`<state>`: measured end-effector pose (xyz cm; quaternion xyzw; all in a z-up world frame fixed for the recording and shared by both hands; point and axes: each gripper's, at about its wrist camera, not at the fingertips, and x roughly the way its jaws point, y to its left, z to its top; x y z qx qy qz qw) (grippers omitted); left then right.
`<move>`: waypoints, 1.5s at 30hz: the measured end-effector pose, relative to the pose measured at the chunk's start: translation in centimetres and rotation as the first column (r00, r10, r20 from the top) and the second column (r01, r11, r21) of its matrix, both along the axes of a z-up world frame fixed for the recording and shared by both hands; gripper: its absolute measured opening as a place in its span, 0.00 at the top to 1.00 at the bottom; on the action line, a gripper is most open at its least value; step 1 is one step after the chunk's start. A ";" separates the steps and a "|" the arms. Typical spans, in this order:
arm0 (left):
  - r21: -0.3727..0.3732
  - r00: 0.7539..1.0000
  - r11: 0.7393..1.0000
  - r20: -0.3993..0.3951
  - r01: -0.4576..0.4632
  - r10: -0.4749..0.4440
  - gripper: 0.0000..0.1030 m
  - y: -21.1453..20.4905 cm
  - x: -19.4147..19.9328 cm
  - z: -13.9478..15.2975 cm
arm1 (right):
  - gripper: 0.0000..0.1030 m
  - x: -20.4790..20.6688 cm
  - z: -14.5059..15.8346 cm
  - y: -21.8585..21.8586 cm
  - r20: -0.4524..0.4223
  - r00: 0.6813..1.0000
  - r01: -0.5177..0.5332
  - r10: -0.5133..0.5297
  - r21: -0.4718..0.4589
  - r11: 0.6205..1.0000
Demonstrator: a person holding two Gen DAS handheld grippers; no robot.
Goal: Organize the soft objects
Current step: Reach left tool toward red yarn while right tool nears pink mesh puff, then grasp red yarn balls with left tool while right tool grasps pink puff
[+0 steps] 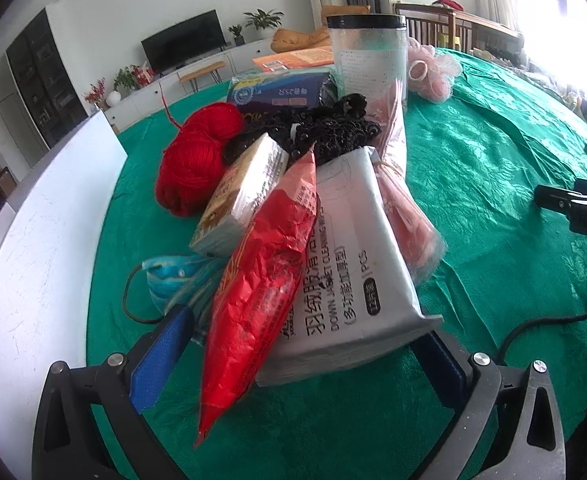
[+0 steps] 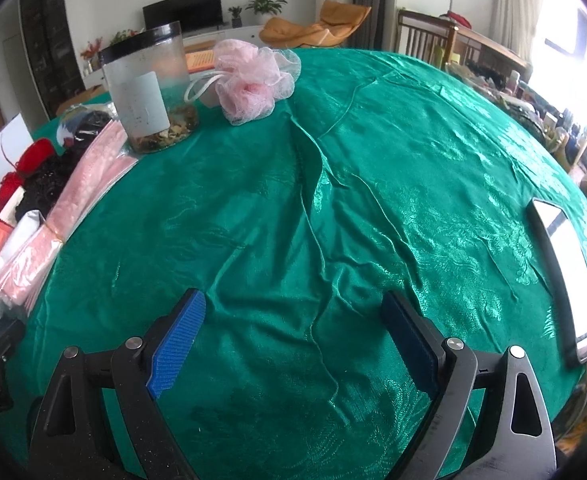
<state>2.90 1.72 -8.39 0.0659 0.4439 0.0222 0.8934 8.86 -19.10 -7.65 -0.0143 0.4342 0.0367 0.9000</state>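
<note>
Green tablecloth [image 2: 373,184] covers the whole table, wrinkled down the middle; right half is bare apart from a phone [image 2: 565,280] lying face up near the edge. All the soft stuff sits in one heap on the left side, beside a white board [image 1: 33,260].

Heap, big to small: white wet-wipes pack [image 1: 353,272] lying flat at the front; red crinkly snack bag [image 1: 261,300] leaning across its left edge, tip pointing at the camera; pink bundle in clear wrap [image 1: 405,200] along its right side; red yarn ball [image 1: 193,160] behind; black beaded mesh [image 1: 325,132] on top of the pile; small tissue pack [image 1: 241,196]; blue face mask [image 1: 177,280] flat on the cloth at front left. Clear jar w/ black lid [image 1: 367,60] stands upright at the back, pink bath pouf [image 2: 253,80] just beside it.

Left gripper [image 1: 293,344] is released, jaws wide, straddling the near ends of the snack bag and wipes pack; not clamped on either. Looks like a pick from the heap is next. To do it well: commit to one item. Bag overlaps pack, so take the bag first, squeeze its middle, lift straight so nothing drags.

Right gripper [image 2: 297,336] also released, nothing between the pads, low over bare cloth, well apart from the heap, tilted slightly down. Good drop zone there.
</note>
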 end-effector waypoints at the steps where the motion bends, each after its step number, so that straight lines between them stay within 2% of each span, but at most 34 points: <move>1: -0.035 1.000 0.999 -0.016 0.009 -0.009 0.00 0.2 -0.4 0.2 | 0.11 0.0 0.0 0.0 0.001 1.000 0.000 0.000 0.000 1.000; 4: -0.135 0.999 0.990 -0.023 0.027 -0.030 0.00 1.1 -1.7 1.4 | 0.11 0.0 0.0 0.0 0.001 1.000 0.000 0.000 0.000 1.000; 10: -0.215 0.999 0.976 0.047 0.038 -0.029 0.00 2.7 -2.3 5.9 | 0.11 0.0 0.0 0.0 0.001 1.000 0.000 0.000 0.000 1.000; 14: -0.282 0.998 0.959 0.062 0.012 0.005 0.00 5.2 0.3 9.1 | 0.11 0.0 0.0 0.0 0.001 1.000 0.001 -0.001 0.000 1.000; 17: -0.306 0.998 0.950 0.005 -0.058 0.062 0.00 7.4 4.0 9.9 | 0.11 0.0 0.0 0.0 0.001 1.000 0.001 -0.001 -0.001 1.000; 21: -0.335 0.986 0.929 -0.108 -0.158 0.129 0.01 10.3 9.6 7.7 | 0.11 0.0 -0.1 0.0 0.002 1.000 0.001 -0.001 -0.001 1.000; 23: -0.334 0.976 0.922 -0.157 -0.195 0.149 0.06 11.1 11.9 6.0 | 0.11 0.0 -0.1 0.1 0.002 1.000 0.001 -0.001 -0.001 1.000; 26: -0.375 0.962 0.895 -0.209 -0.243 0.173 0.08 12.1 14.5 4.1 | 0.11 0.0 -0.1 0.1 0.002 1.000 0.001 -0.001 -0.001 1.000; 31: -0.424 0.931 0.847 -0.306 -0.320 0.198 0.08 13.3 17.2 1.1 | 0.11 0.0 -0.1 0.1 0.003 1.000 0.002 -0.002 -0.001 1.000; 32: -0.447 0.928 0.829 -0.310 -0.336 0.208 0.08 13.7 17.2 0.9 | 0.11 0.0 -0.1 0.1 0.003 1.000 0.002 -0.002 -0.001 1.000; 35: -0.456 0.919 0.809 -0.300 -0.372 0.254 0.09 14.7 17.0 1.1 | 0.11 0.0 -0.1 0.1 0.003 1.000 0.002 -0.002 -0.001 1.000; 38: -0.492 0.916 0.779 -0.295 -0.388 0.270 0.25 15.8 16.7 1.1 | 0.11 0.0 -0.1 0.1 0.003 1.000 0.002 -0.002 -0.001 1.000; 40: -0.541 0.930 0.762 -0.288 -0.356 0.231 0.50 16.0 16.8 1.0 | 0.11 0.0 -0.1 0.1 0.003 1.000 0.002 -0.002 -0.001 1.000; 41: -0.542 0.933 0.765 -0.285 -0.347 0.221 0.51 15.9 16.8 1.0 | 0.11 0.0 -0.1 0.1 0.003 1.000 0.002 -0.002 -0.001 1.000; 43: -0.503 0.941 0.801 -0.256 -0.324 0.220 0.57 15.2 16.7 1.5 | 0.11 0.0 -0.1 0.1 0.003 1.000 0.002 -0.002 -0.002 1.000; 45: -0.470 0.950 0.831 -0.231 -0.299 0.211 0.58 14.4 16.6 2.2 | 0.10 0.0 -0.1 0.1 0.003 1.000 0.002 -0.002 -0.001 1.000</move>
